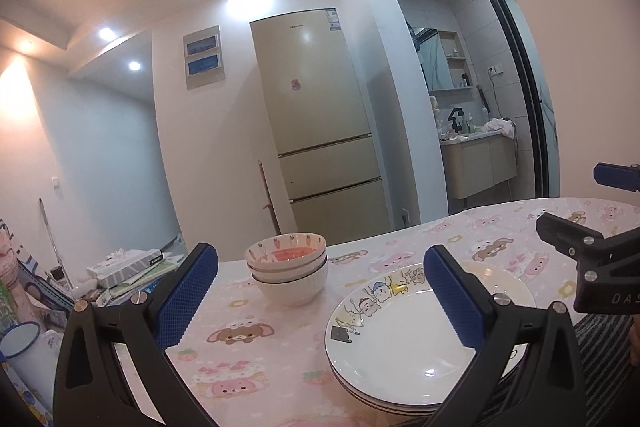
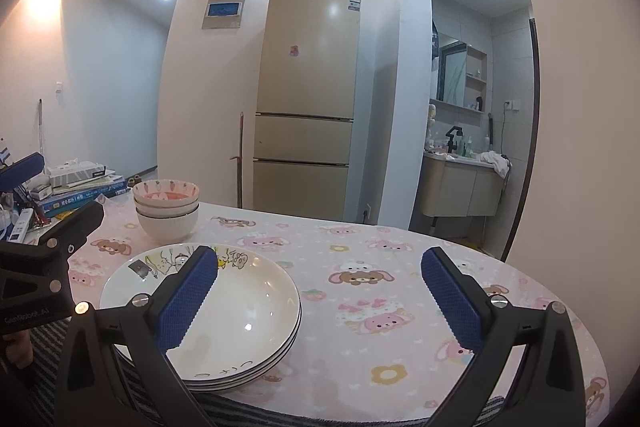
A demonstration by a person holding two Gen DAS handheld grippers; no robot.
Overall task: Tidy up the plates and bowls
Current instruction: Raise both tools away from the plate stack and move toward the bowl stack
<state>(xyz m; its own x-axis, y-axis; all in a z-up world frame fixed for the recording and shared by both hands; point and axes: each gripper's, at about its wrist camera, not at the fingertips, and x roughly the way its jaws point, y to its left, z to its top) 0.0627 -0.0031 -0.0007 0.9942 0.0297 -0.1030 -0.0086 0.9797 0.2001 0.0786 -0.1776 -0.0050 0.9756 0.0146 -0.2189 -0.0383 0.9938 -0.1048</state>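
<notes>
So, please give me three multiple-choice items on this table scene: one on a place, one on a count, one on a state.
1. Where does the bowl stack stand?
A. Behind the plate stack, towards the fridge
B. On top of the plates
C. On the floor

2. How many bowls are nested?
A. One
B. Three
C. Six

3. How is the right tool?
A. Shut on a plate
B. Shut on a bowl
C. Open, holding nothing

Answers: 1 A, the bowls sit on the tablecloth beyond the plates; 2 B, three rims show; 3 C, its blue pads stand wide apart.
</notes>
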